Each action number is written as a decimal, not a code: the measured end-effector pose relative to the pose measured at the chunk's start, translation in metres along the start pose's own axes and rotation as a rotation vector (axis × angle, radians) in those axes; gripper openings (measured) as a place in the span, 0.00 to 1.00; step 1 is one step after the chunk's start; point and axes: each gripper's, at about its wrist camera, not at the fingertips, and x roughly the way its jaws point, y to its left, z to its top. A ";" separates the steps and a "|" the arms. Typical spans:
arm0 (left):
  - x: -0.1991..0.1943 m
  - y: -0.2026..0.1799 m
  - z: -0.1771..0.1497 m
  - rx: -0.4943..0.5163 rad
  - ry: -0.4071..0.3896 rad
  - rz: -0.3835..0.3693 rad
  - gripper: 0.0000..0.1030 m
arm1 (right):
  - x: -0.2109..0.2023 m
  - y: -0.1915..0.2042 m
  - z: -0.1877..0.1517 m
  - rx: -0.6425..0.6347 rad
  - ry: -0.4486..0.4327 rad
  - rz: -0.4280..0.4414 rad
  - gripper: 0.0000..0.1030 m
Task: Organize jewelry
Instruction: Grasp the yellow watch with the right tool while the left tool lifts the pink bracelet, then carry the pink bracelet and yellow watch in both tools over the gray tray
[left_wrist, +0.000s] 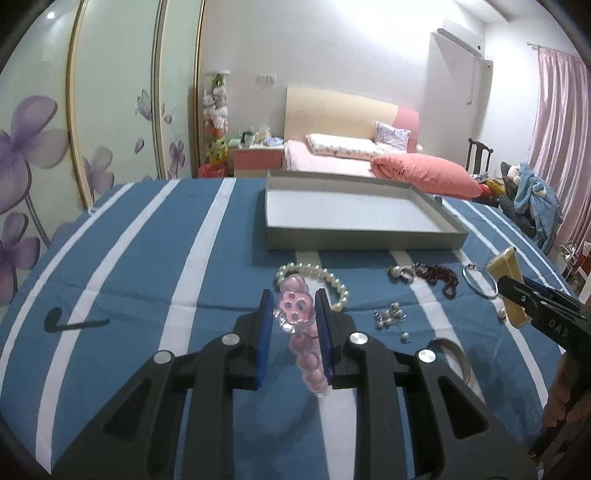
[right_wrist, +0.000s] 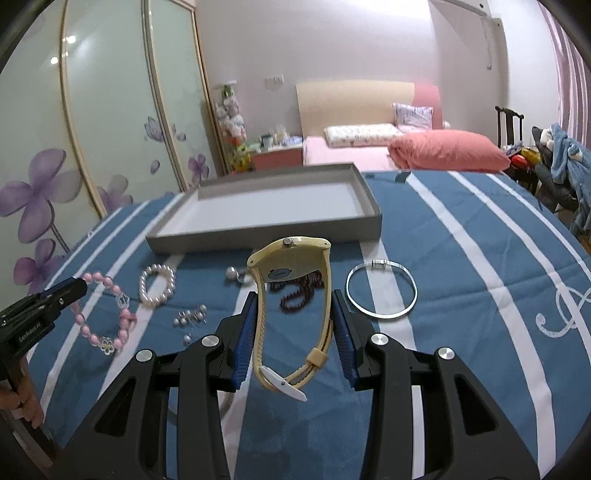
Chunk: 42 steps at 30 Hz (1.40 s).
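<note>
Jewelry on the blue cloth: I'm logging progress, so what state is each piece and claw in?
Tray: empty.
Left claw: shut on pink bracelet, lifted.
Right claw: shut on watch, strap buckled.
Pearl bracelet: lying flat.
Silver bangle: lying flat, clasp closed.
Dark red beads: heaped.

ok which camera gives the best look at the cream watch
The right wrist view: the cream watch hangs centred between that tool's blue pads, case, strap and buckle all visible. The left wrist view shows only part of it at the right edge.
</note>
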 end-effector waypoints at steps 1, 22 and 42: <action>-0.001 -0.001 0.001 0.003 -0.007 0.000 0.22 | -0.001 0.000 0.002 -0.001 -0.012 0.003 0.39; -0.018 -0.033 0.052 0.067 -0.223 0.021 0.22 | -0.024 0.001 0.057 -0.027 -0.334 -0.013 0.39; 0.066 -0.046 0.116 0.048 -0.237 -0.004 0.22 | 0.049 -0.010 0.099 -0.029 -0.323 -0.039 0.39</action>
